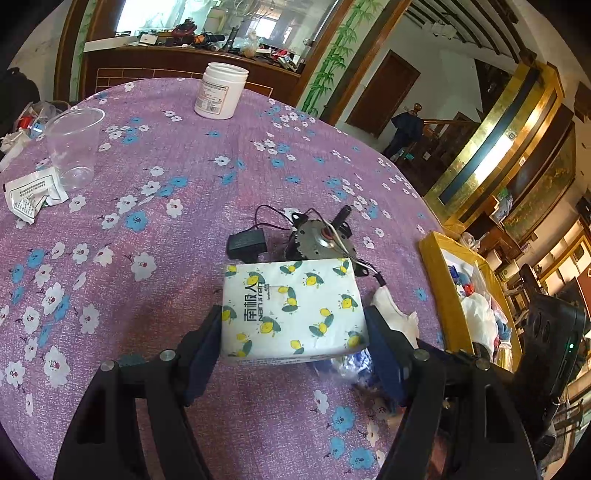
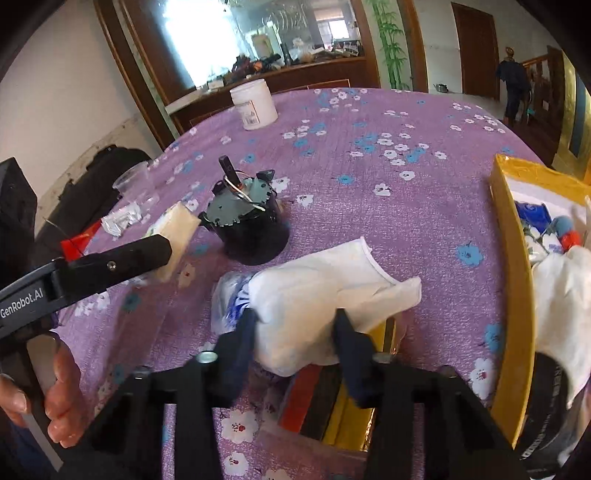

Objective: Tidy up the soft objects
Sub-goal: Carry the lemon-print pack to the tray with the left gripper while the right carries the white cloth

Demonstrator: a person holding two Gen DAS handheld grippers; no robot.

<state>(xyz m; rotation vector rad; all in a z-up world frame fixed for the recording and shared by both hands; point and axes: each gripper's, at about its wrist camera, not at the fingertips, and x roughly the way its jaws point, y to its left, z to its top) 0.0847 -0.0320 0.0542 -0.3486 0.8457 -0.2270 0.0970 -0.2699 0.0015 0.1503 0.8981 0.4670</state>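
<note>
Setting: a lived-in home, main room; round desk (image 1: 177, 229) under a purple flowered cloth, with everyday clutter on it: white plastic jar (image 1: 220, 90), clear cup (image 1: 74, 147), small motor with wires (image 1: 321, 236). Behind it a dark wooden sideboard (image 1: 177, 70) piled with odds and ends below a large wood-framed mirror (image 2: 229, 33); walls painted with green bamboo (image 1: 332, 62); brown interior door (image 1: 384, 92); a person (image 1: 406, 129) standing by a wooden stair rail; a gilt-framed picture (image 1: 517, 147) at right.
</note>
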